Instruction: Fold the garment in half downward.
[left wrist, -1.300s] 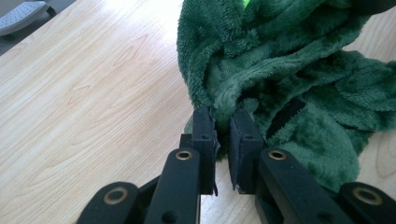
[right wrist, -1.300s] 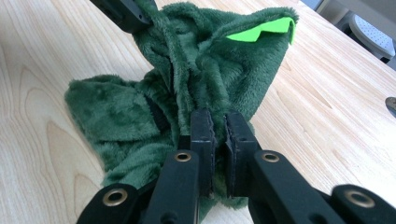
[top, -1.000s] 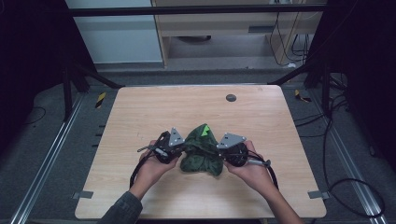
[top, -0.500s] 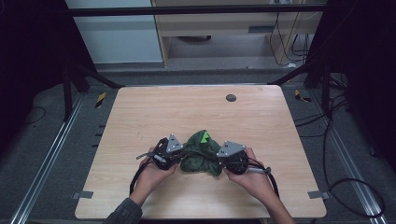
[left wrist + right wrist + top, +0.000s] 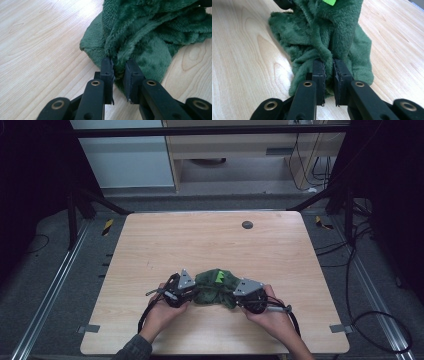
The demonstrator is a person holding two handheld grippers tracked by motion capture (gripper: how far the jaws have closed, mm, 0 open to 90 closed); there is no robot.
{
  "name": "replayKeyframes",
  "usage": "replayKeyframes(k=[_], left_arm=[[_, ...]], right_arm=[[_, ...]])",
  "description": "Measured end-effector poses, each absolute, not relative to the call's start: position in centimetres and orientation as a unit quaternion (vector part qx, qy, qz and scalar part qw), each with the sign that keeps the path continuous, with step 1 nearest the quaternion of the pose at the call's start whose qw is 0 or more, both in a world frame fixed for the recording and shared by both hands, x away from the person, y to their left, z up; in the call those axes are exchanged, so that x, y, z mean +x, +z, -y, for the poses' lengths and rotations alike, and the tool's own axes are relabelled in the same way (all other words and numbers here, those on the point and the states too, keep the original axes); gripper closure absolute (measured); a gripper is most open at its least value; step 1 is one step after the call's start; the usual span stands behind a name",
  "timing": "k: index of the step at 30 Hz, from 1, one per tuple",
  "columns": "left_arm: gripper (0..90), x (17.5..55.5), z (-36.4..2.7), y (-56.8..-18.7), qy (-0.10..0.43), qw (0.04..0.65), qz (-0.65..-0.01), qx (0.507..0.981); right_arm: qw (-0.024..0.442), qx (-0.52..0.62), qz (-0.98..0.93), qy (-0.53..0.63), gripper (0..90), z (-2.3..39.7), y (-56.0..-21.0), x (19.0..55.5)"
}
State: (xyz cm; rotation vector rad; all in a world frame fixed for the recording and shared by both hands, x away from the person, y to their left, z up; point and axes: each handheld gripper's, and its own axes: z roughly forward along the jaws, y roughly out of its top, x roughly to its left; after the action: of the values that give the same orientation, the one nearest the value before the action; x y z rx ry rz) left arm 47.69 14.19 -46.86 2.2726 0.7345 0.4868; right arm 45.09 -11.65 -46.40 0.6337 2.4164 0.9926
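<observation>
Wooden surface (image 5: 210,245), and near its front edge a bunched green fleece cloth (image 5: 216,287) lies between both hands. Left tongs (image 5: 118,72) are clamped on a fold at one end, right tongs (image 5: 329,68) pinch the other end. A small dark disc (image 5: 247,224) sits near the far edge.

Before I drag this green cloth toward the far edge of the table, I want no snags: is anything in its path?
Almost nothing: past the green cloth the table lies bare, apart from a small dark disc near the far edge, slightly right of the cloth.
</observation>
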Motion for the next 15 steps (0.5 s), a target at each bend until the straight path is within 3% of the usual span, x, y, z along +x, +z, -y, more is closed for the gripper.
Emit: replayKeyframes(k=[15], left_arm=[[70.7, 46.1, -14.7, -47.0, 0.183, 0.346, -0.286, 0.875]], right_arm=[[0.224, 0.222, -0.882, 0.35, 76.5, 12.0, -46.9, 44.0]])
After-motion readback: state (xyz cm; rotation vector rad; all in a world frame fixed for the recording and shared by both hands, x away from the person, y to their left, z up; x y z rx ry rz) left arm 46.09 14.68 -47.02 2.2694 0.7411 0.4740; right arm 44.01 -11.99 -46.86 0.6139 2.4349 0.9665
